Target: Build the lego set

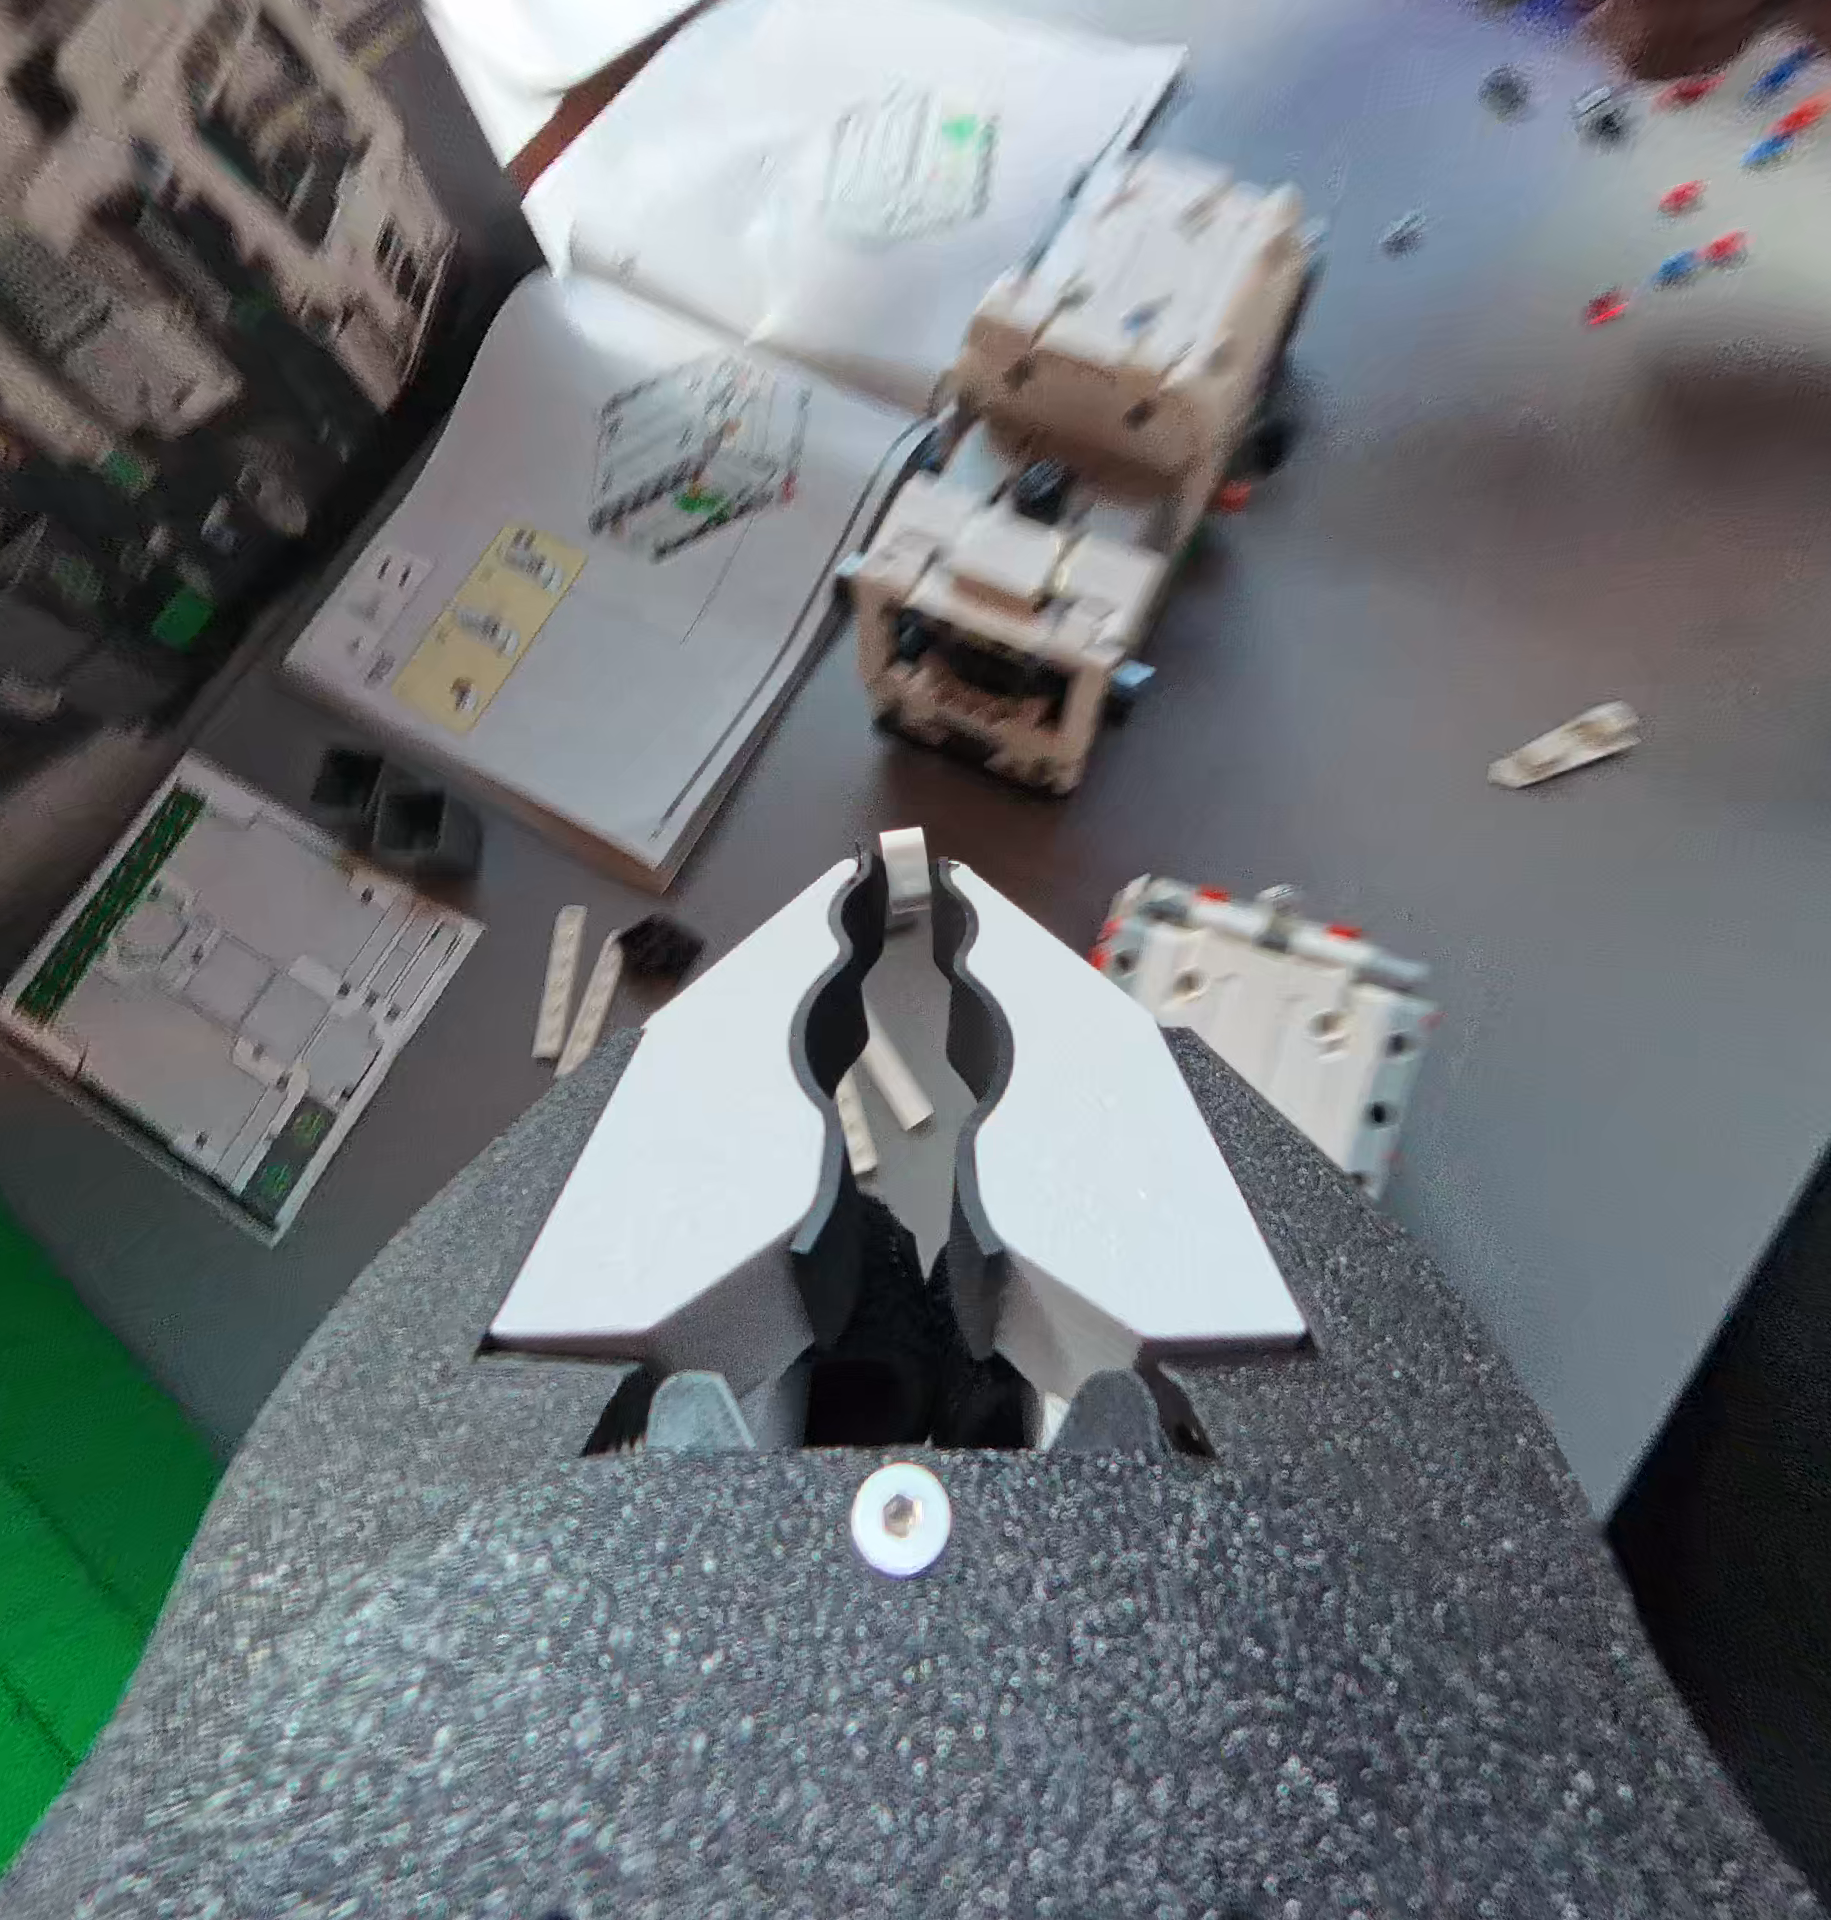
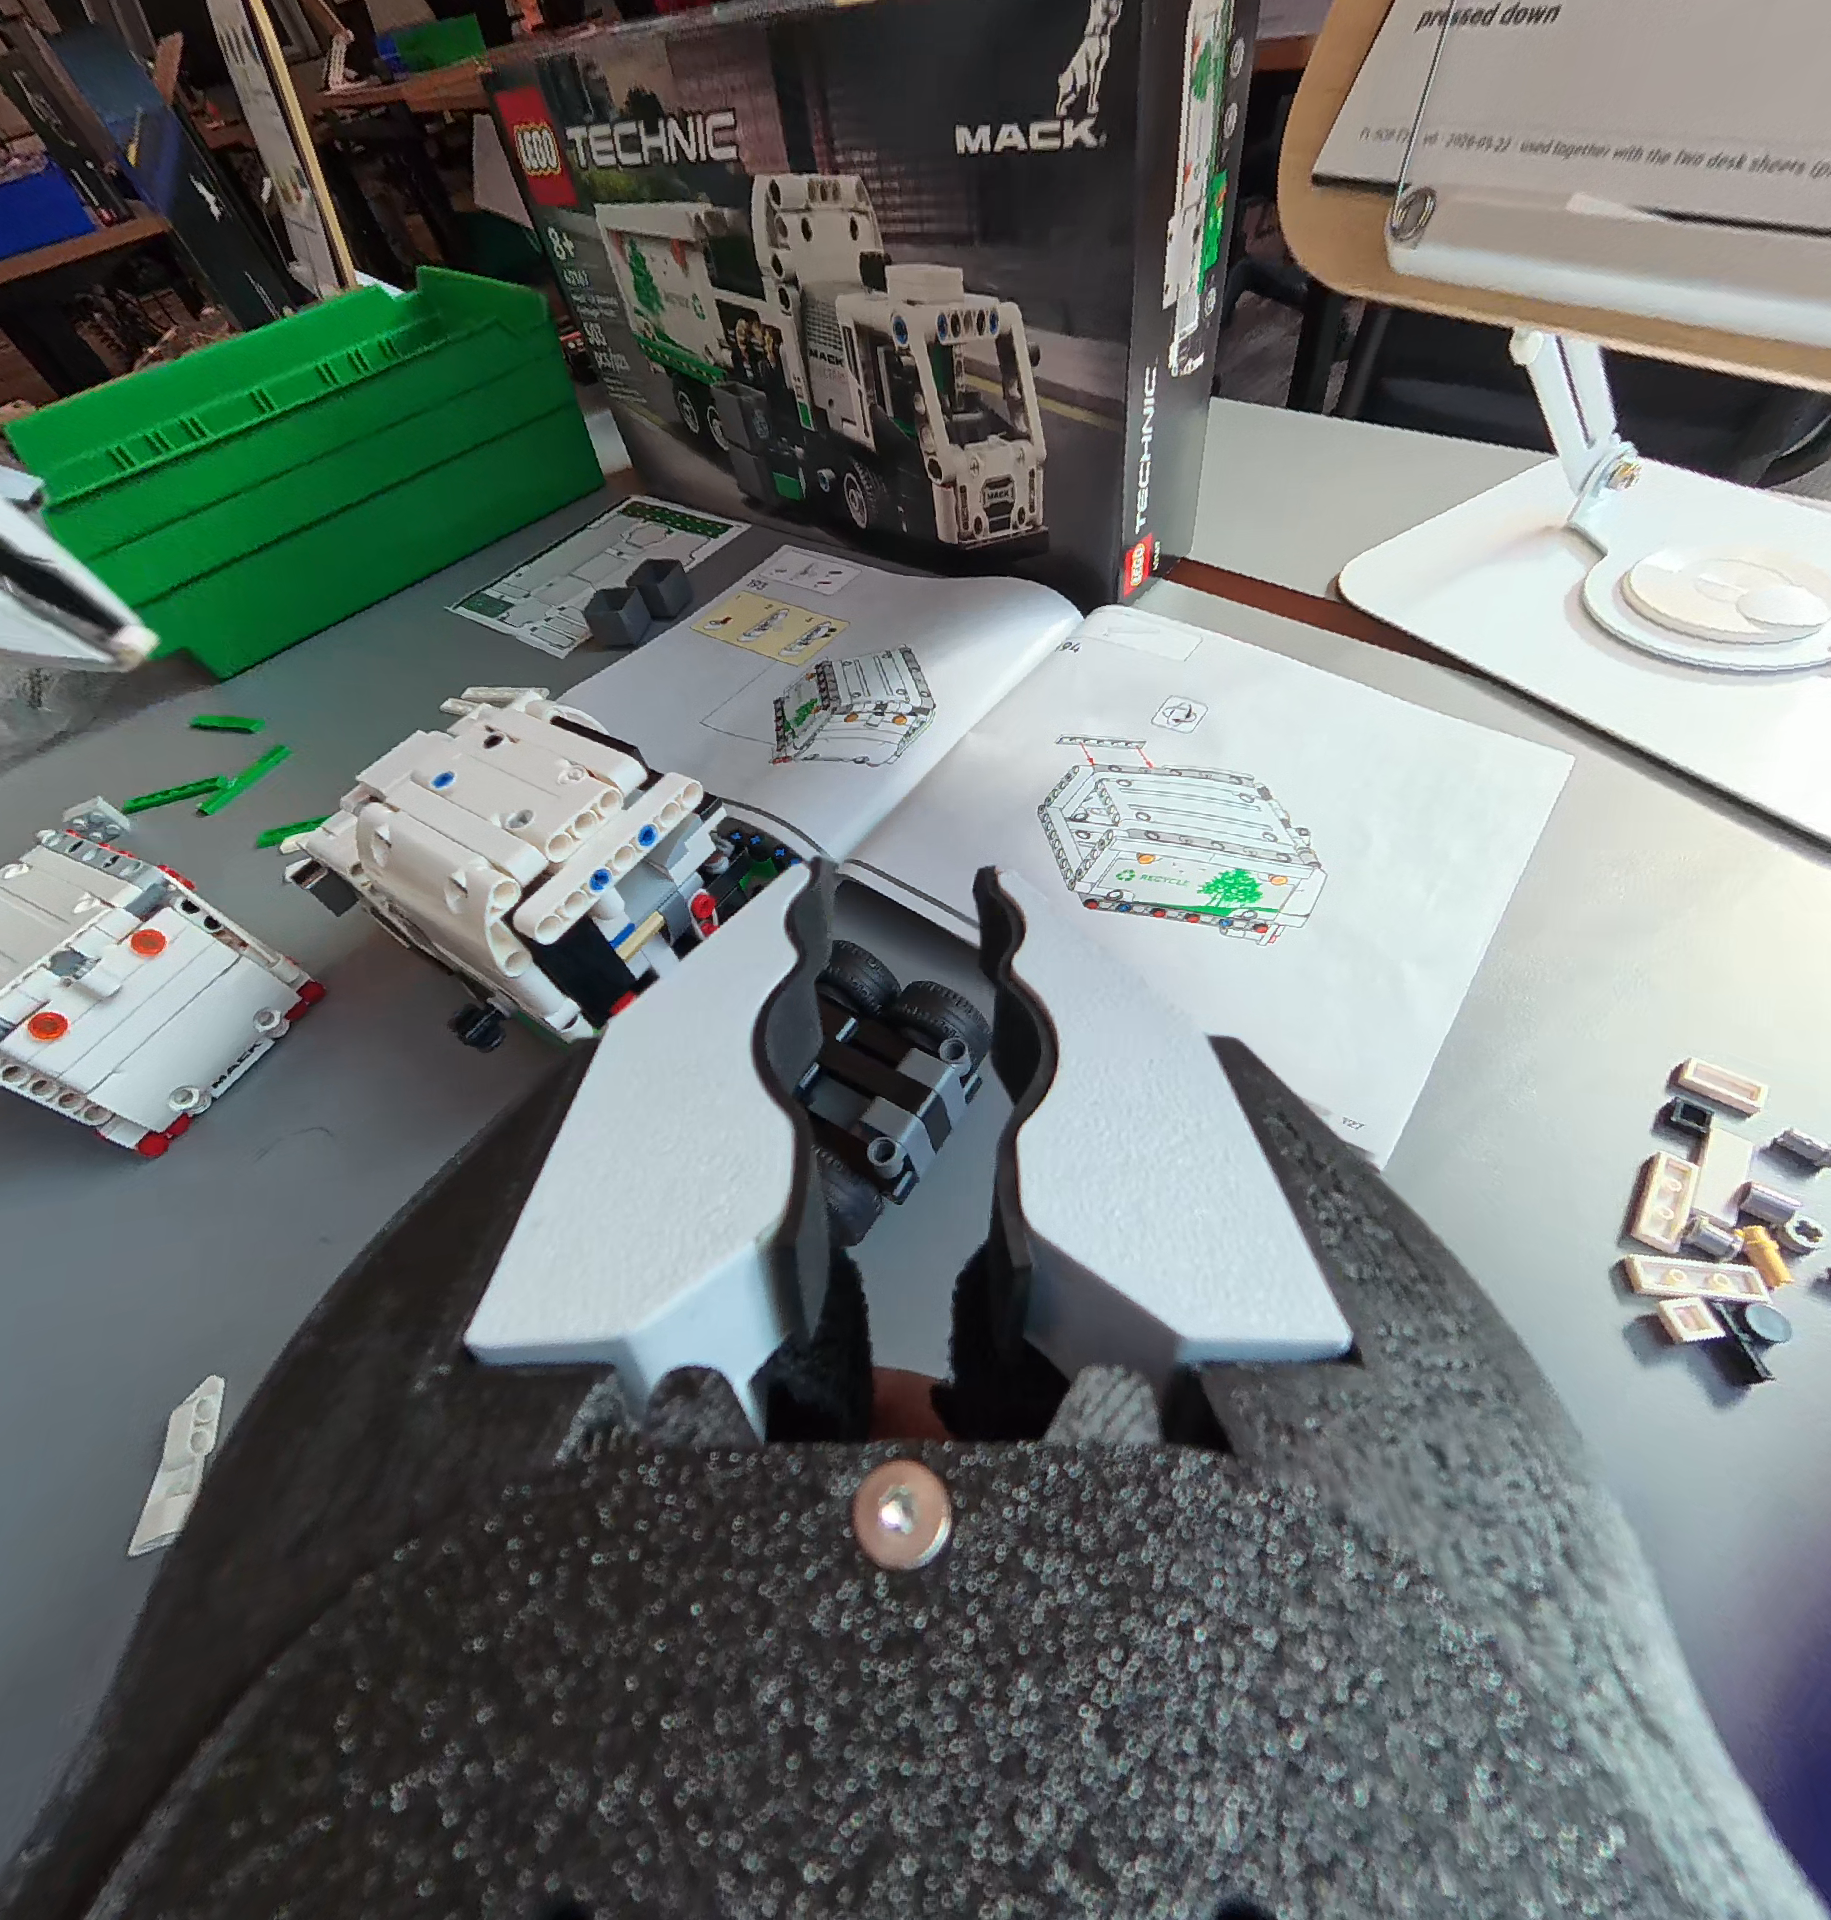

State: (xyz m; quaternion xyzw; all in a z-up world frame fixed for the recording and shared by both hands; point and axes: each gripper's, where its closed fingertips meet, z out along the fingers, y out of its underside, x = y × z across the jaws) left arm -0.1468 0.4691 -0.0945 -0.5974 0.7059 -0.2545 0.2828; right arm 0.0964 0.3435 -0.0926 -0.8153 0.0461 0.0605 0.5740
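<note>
My left gripper [image 1: 903, 873] is shut on a small white lego piece [image 1: 905, 850], pinched at its tips and held above the table. Beyond it stands the part-built white truck [image 1: 1077, 499]. A white panel assembly [image 1: 1275, 1029] lies to the right of the gripper. My right gripper [image 2: 906, 894] is open, and its fingers straddle the truck's rear chassis and black wheels [image 2: 890, 1070]. I cannot tell whether they touch it. The truck's white cab [image 2: 516, 831] is just left of this gripper. The panel assembly [image 2: 111, 997] lies further left. The left gripper [image 2: 28, 582] shows at the far left edge.
An open instruction booklet [image 2: 1150, 810] lies behind the truck, with the set's box [image 2: 869, 312] upright behind it. A green bin [image 2: 298, 468], a sticker sheet [image 2: 578, 561] and two grey lego bins [image 2: 636, 603] sit at the left. Small loose pieces [image 2: 1711, 1226] lie at the right, near a white stand [image 2: 1617, 582].
</note>
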